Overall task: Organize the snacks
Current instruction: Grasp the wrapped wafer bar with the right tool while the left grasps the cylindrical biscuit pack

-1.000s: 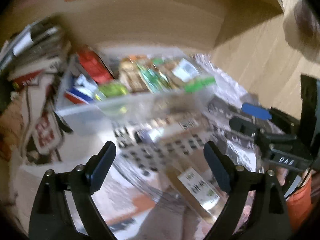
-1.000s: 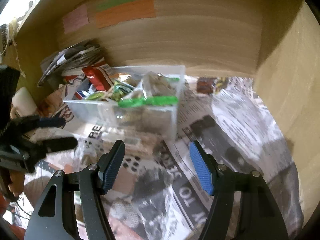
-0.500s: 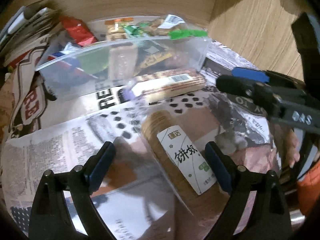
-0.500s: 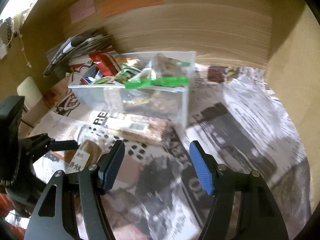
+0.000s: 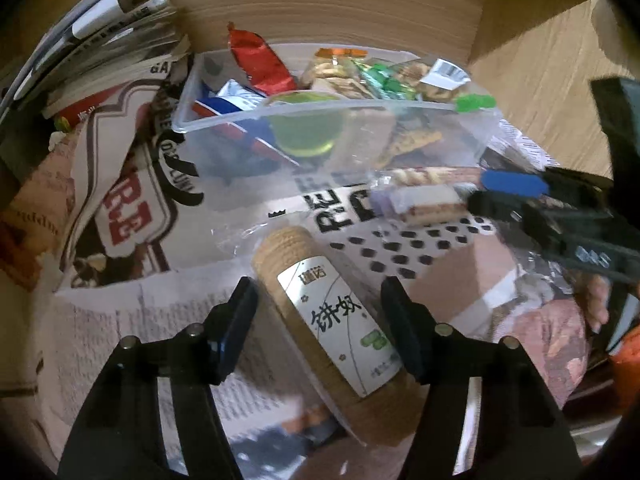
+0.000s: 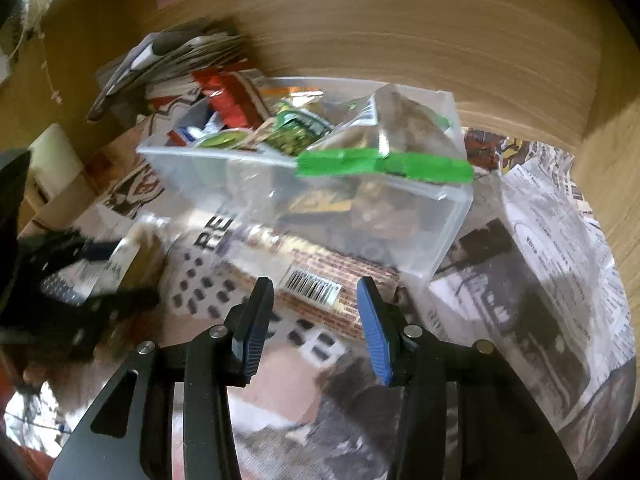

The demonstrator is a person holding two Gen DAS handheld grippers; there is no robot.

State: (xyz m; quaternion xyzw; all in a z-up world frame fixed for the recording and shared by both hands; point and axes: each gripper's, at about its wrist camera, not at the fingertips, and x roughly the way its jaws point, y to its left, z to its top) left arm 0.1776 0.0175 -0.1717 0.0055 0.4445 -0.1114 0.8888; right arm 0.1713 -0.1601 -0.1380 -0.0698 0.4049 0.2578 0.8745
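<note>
A clear plastic bin [image 5: 240,148] full of snack packs stands on newspaper; it also shows in the right wrist view [image 6: 440,216]. A tan roll of biscuits [image 5: 332,316] with a white label lies in front of it, between the fingers of my open left gripper [image 5: 324,320], which straddles it without visibly pressing. A long brown cracker pack with a barcode [image 6: 320,280] lies against the bin's front. My open right gripper [image 6: 312,320] hovers just over that pack. The right gripper also shows at the right of the left wrist view [image 5: 516,196].
A stack of magazines [image 5: 100,40] leans at the back left. Wooden walls [image 6: 440,32] close the back and right side. Newspaper [image 6: 540,280] covers the surface. A green clip [image 6: 384,166] sits on the bin's rim.
Both grippers have moved down and forward. The left one has narrowed around the biscuit roll. The right one has narrowed and come over the barcode cracker pack.
</note>
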